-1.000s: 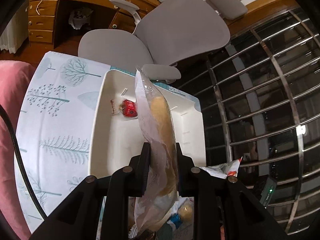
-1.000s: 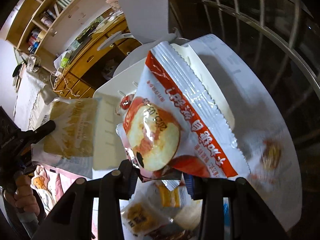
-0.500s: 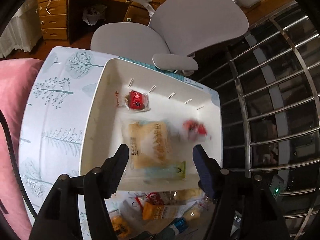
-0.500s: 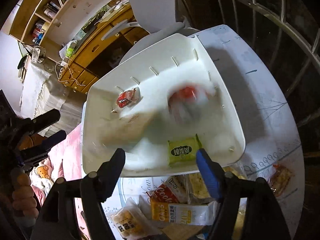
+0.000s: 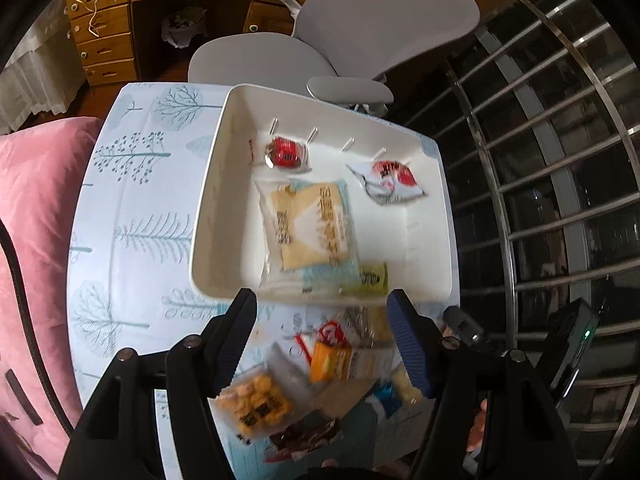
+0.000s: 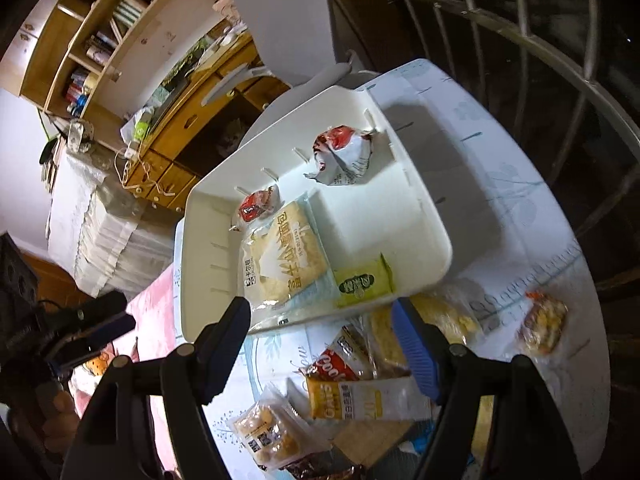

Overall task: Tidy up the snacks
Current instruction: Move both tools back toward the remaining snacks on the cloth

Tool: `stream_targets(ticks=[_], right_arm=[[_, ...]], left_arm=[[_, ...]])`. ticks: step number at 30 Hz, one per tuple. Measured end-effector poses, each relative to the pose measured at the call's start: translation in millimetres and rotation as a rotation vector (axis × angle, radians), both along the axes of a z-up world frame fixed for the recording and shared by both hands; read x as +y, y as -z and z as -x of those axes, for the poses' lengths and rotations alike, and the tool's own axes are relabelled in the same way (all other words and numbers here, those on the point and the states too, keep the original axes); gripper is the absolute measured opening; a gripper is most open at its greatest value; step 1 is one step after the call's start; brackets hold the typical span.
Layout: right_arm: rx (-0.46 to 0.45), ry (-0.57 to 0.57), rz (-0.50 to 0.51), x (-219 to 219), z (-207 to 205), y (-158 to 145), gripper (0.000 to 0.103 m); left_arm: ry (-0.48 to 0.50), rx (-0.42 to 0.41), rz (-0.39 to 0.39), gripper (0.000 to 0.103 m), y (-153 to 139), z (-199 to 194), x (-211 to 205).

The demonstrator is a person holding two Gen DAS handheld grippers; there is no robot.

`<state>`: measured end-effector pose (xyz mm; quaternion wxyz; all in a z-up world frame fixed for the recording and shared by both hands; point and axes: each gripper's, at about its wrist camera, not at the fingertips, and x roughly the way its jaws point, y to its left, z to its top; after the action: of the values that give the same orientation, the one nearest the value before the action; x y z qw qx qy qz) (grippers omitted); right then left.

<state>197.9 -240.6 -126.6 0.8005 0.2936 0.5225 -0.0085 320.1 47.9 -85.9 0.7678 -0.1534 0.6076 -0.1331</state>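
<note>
A white bin (image 5: 224, 184) (image 6: 424, 216) sits on the tree-print table. In it lie a large yellow bread packet (image 5: 312, 228) (image 6: 288, 260), a red-and-white snack bag (image 5: 390, 180) (image 6: 344, 154), a small red packet (image 5: 286, 152) (image 6: 258, 204) and a green packet (image 5: 372, 280) (image 6: 362, 282). My left gripper (image 5: 320, 328) is open and empty above the bin's near edge. My right gripper (image 6: 320, 336) is open and empty, also over the near edge. A pile of loose snack packets (image 5: 332, 364) (image 6: 352, 396) lies below both grippers.
A grey office chair (image 5: 360, 32) stands behind the table, metal window bars (image 5: 560, 160) to the right, a pink cushion (image 5: 36, 220) to the left. One loose snack (image 6: 542, 326) lies alone at the table's right. The left gripper shows in the right wrist view (image 6: 92, 324).
Both grippers opened and dropped their packets into the bin: the bread packet from the left, the red-and-white bag from the right. Both grippers then pulled back toward the loose pile.
</note>
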Motion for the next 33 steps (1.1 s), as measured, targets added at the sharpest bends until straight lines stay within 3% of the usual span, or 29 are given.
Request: stream_targets(ticks=[4, 9, 15, 28, 33], right_arm=[[-0.016, 0.028, 0.022, 4, 20, -12, 0.073], [-0.036, 0.063, 0.044, 17, 53, -25, 0.073], [-0.049, 0.112, 0.053, 39, 98, -30, 0.073], [-0.025, 0.127, 0.08, 84, 178, -9, 0.073], [0.004, 0.142, 0.068, 94, 198, 3, 0.073]], left_arm=[[0.023, 0.005, -0.019, 0.066, -3, 23, 9], [0.061, 0.04, 0.028, 0.066, -10, 55, 25], [0.144, 0.029, -0.001, 0.066, -18, 93, 38], [0.295, 0.042, -0.023, 0.067, -4, 145, 47], [0.342, 0.029, -0.051, 0.073, 2, 155, 44]])
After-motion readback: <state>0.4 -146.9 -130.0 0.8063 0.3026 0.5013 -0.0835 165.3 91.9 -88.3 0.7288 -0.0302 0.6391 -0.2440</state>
